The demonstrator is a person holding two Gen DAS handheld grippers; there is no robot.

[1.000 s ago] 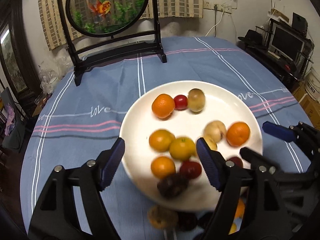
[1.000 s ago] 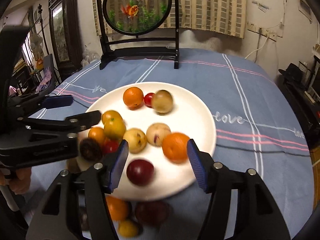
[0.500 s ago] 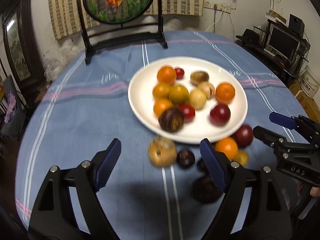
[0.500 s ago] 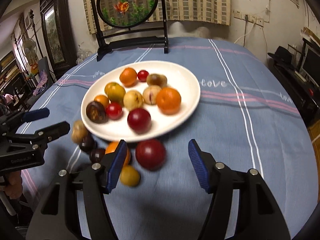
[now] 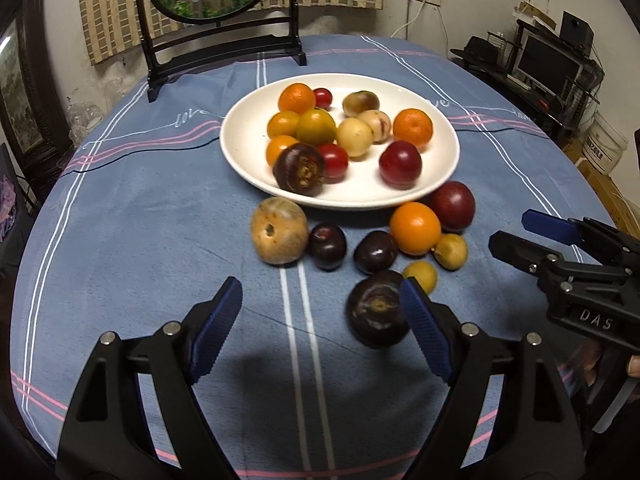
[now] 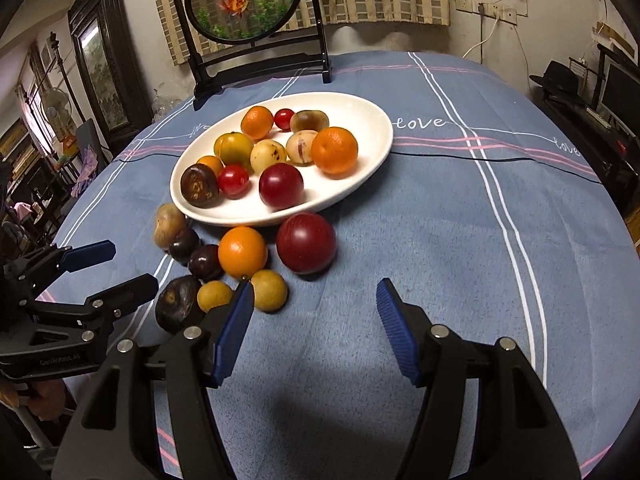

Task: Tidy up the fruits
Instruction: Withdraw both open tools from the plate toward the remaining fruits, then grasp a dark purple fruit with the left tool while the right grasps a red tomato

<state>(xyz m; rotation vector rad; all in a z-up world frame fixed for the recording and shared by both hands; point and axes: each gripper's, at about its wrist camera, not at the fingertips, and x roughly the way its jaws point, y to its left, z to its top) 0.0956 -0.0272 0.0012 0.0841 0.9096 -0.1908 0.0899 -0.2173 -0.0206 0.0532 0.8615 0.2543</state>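
Fruits split in two lots — about a dozen sit on the white plate [image 5: 248,148] mid-table, eight more lie loose on the blue tablecloth [image 5: 140,220] just in front of the plate's near rim. Loose ones: tan round fruit [image 5: 279,230], two dark plums [image 5: 327,245], orange [image 5: 415,228], big red plum [image 5: 453,206], two small yellow fruits [image 5: 450,251], and a dark purple fruit [image 5: 378,309] nearest the cameras.

Step, as I read it: between picks, lining up on a loose fruit to move to the plate. Left gripper [image 5: 322,330] wide open, empty; the dark purple fruit sits just inside its right finger, not pinched. Right gripper [image 6: 316,326] about half open, empty, bare cloth between its fingers; red plum and a yellow fruit just ahead.

Next move calls for centring a gripper over one fruit and closing gently — round, likely to roll.

Versus a second ago: both grippers were over the plate, now pulled back and lower, so the loose fruits show fully; left jaws opened wider.
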